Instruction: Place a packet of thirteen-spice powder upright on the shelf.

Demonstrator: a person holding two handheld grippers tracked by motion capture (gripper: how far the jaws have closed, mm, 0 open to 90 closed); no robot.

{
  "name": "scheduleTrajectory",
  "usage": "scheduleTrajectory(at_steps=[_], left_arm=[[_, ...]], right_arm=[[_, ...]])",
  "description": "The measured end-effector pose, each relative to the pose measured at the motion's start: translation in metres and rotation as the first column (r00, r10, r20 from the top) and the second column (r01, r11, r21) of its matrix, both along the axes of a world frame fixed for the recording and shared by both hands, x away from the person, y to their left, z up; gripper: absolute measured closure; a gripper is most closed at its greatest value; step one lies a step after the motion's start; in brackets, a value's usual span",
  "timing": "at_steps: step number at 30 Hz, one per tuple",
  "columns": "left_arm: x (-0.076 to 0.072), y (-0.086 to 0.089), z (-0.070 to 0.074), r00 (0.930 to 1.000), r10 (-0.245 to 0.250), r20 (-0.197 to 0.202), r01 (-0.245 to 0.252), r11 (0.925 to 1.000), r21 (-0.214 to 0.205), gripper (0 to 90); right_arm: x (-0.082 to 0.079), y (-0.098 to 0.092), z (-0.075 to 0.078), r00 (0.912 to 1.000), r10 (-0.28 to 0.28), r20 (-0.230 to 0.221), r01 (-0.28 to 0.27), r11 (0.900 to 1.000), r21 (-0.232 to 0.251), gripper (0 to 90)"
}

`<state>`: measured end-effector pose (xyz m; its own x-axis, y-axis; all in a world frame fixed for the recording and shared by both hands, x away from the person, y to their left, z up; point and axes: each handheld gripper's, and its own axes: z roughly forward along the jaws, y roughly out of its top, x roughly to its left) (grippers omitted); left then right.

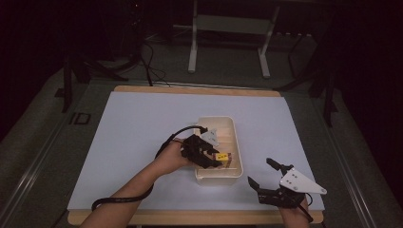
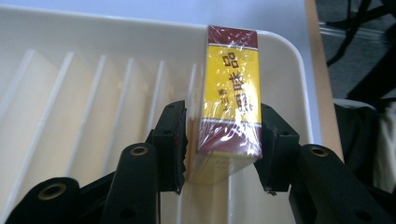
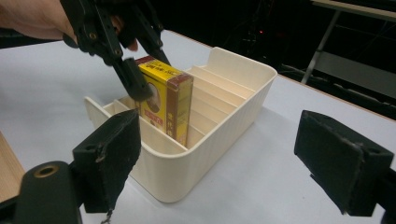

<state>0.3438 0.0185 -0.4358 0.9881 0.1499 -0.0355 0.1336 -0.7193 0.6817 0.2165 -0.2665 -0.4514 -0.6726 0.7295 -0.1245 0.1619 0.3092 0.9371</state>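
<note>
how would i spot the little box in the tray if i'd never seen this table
On the pale blue table mat sits a cream slotted tray. At its near end, between the left gripper jaws, stands the yellow and dark red box, the only coloured thing there.

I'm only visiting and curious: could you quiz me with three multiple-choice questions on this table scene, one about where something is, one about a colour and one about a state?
1. Where is the box?
A. flat on the table
B. standing in a slot of the cream tray
C. lying on the floor

2. What is the box's main colour?
A. blue
B. green
C. yellow

3. The right tool is:
A. open and empty
B. shut on the box
C. shut on the tray's rim

Answers: 1 B, it stands upright between the dividers. 2 C, its faces are yellow with dark red bands. 3 A, its jaws stand wide apart with nothing between them.
</note>
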Motion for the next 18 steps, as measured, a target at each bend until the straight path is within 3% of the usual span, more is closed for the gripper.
scheduleTrajectory(at_steps=[3,5,6,8,10,11,12,14,16,18], left_arm=[[-0.002,0.007,0.006,0.9999,0.010,0.009,-0.010,0.9997,-0.021,57.7],[-0.002,0.010,0.009,0.9991,0.031,0.030,-0.030,0.9992,-0.025,51.8],[-0.002,0.016,0.013,0.9977,0.065,0.020,-0.064,0.9972,-0.038,51.5],[-0.003,0.020,0.016,0.9915,0.125,0.034,-0.124,0.9914,-0.041,39.4],[-0.004,0.025,0.017,0.9851,0.161,0.060,-0.159,0.9864,-0.044,32.2],[-0.004,0.025,0.017,0.9851,0.161,0.060,-0.159,0.9864,-0.044,24.9],[-0.004,0.029,0.018,0.9795,0.191,0.064,-0.188,0.9810,-0.045,18.9],[-0.006,0.034,0.018,0.9782,0.194,0.075,-0.190,0.9801,-0.058,8.8],[-0.006,0.038,0.018,0.9801,0.194,0.041,-0.190,0.9778,-0.087,5.8],[-0.006,0.043,0.019,0.9807,0.193,0.031,-0.189,0.9763,-0.106,1.5]], right_arm=[[0.000,0.000,0.000,1.0000,0.000,0.000,0.000,1.0000,0.000,14.6],[0.000,0.000,0.000,1.0000,-0.001,-0.003,0.001,1.0000,0.000,14.5],[0.000,0.000,0.000,1.0000,-0.001,-0.003,0.001,1.0000,0.000,14.6],[0.000,0.000,0.000,1.0000,-0.001,-0.003,0.001,1.0000,0.001,14.6],[0.000,0.000,0.000,1.0000,-0.002,-0.002,0.002,1.0000,-0.001,14.6],[0.000,0.000,0.000,1.0000,-0.002,-0.001,0.002,1.0000,0.000,14.6],[0.000,0.000,0.000,1.0000,-0.002,-0.001,0.002,1.0000,-0.001,14.6],[0.000,0.000,0.000,1.0000,-0.002,-0.001,0.002,1.0000,-0.002,14.6],[0.000,0.000,0.000,1.0000,-0.002,-0.003,0.002,1.0000,-0.002,14.6],[0.001,0.000,0.000,1.0000,-0.003,-0.003,0.003,1.0000,-0.003,14.5]])
